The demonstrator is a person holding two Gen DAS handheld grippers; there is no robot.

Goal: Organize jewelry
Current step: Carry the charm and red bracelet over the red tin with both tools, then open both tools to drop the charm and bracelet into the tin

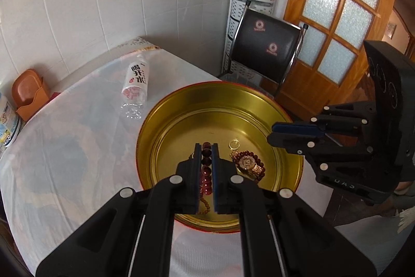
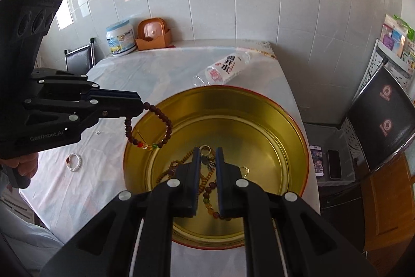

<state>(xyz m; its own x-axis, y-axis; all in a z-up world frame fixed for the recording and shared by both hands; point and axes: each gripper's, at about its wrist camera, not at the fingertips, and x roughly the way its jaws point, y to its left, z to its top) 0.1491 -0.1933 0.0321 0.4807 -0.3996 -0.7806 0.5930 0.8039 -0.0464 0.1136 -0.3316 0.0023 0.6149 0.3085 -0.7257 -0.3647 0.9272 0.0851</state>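
White tiled walls, a table (image 2: pixel 181 64) under a pale plastic cover, a wooden door (image 1: pixel 345 17) with frosted panes and a black chair (image 1: pixel 267 48) off to one side.

Our left gripper (image 2: pixel 141 104) comes in from the left edge of the right wrist view, its jaws pinched on a dark beaded bracelet (image 2: pixel 149 129). The loop hangs free below the fingertips, over the near-left rim of the gold tin (image 2: pixel 293 126); a few coloured beads sit at its lowest point. In the left wrist view the same dark red beads (image 1: pixel 206 168) run between the two fingers.

Our right gripper (image 2: pixel 208 149) is held above the tin, jaws a narrow gap apart with nothing between them. In the left wrist view it (image 1: pixel 272 133) hovers over the tin's right rim, seen edge-on.

Inside the tin: a gold watch (image 1: pixel 247 162) lying flat, a small gold ring (image 1: pixel 234 144) just beyond it, a long strand of tan beads (image 2: pixel 181 162) and a string of mixed coloured beads (image 2: pixel 208 196) partly hidden by our right fingers.

On the table outside the tin: a white bead bracelet (image 2: pixel 74 162) well to the left, and a plastic bottle (image 2: pixel 223 69) on its side just behind the tin. Against the wall stand a white tub (image 2: pixel 120 36) and an orange holder (image 2: pixel 153 34).
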